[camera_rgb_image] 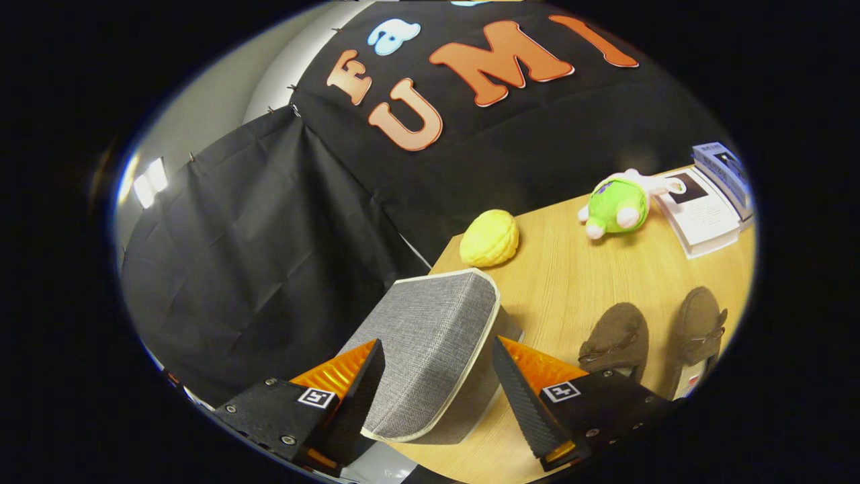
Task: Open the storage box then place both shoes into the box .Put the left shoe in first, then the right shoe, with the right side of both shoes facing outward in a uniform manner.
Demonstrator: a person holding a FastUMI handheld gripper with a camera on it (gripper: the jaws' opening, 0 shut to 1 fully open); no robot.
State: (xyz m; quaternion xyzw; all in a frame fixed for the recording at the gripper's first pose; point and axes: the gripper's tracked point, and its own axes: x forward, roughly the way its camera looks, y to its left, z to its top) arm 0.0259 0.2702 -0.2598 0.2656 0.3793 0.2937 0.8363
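Gripper (437,383) spread wide, fingers apart, straddling the grey fabric lid (430,343) of the storage box without visible contact on either side; nothing grasped. Lid positioned between the fingers and just ahead of them, apparently tilted up with its pale-trimmed edge lifted off the box body, though the box interior stays hidden behind the lid. Two brown shoes (615,339) resting side by side on the wooden table (571,282), off to the right of the right finger, toes pointing away; nearer shoe just beyond that finger, second shoe (699,323) farther right. Yellow textured object (490,236) beyond the lid, near the far table edge. Green plush toy (615,204) farther ahead and to the right, with an open booklet (702,212) and a stack of printed matter past it. Task status, as judged: opening step under way or just finished, not confirmed complete. Remaining: left shoe into the box first, then right shoe, right sides facing outward alike. Neither shoe yet in the box. Which shoe is the left one cannot be told here.
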